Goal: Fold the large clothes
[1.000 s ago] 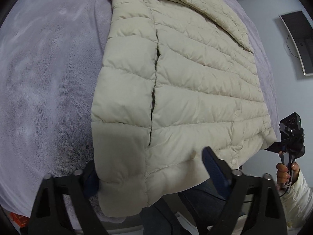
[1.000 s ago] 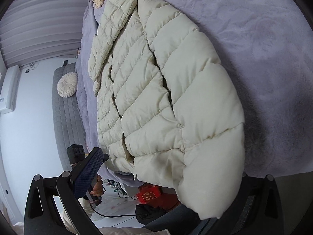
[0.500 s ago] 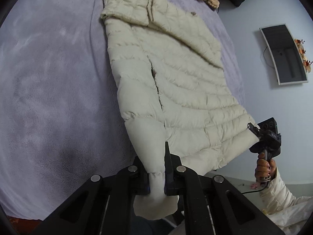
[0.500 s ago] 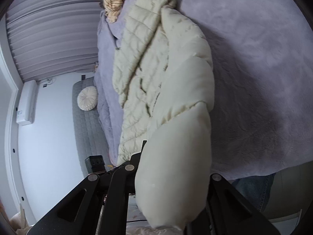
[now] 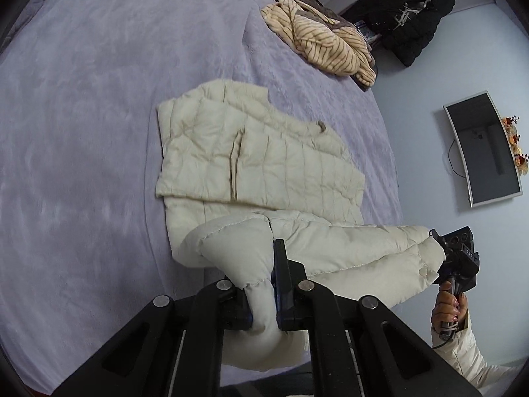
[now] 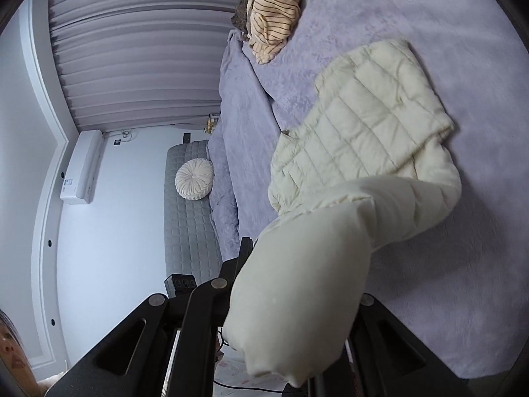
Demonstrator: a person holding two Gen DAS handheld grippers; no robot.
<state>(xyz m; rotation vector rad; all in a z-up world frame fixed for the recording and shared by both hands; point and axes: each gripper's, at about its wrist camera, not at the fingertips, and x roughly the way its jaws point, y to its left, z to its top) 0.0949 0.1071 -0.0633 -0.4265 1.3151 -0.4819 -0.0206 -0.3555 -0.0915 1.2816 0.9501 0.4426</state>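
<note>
A wide lavender bed cover (image 5: 82, 132) spreads bare to the left of the cream quilted jacket (image 5: 264, 165), with the bed's edge close on the right. The left gripper (image 5: 263, 292) is clamped on the jacket's lifted hem corner; the right gripper (image 6: 297, 297) pinches the other corner, the fabric hiding its fingers. The puffy hem is raised and curls over the flat upper half. Beyond lies a striped garment (image 5: 324, 43).

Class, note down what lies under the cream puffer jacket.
The cream puffer jacket lies on the lilac bed cover; its raised hem hangs from both grippers. Anything beneath the flat part is hidden.
</note>
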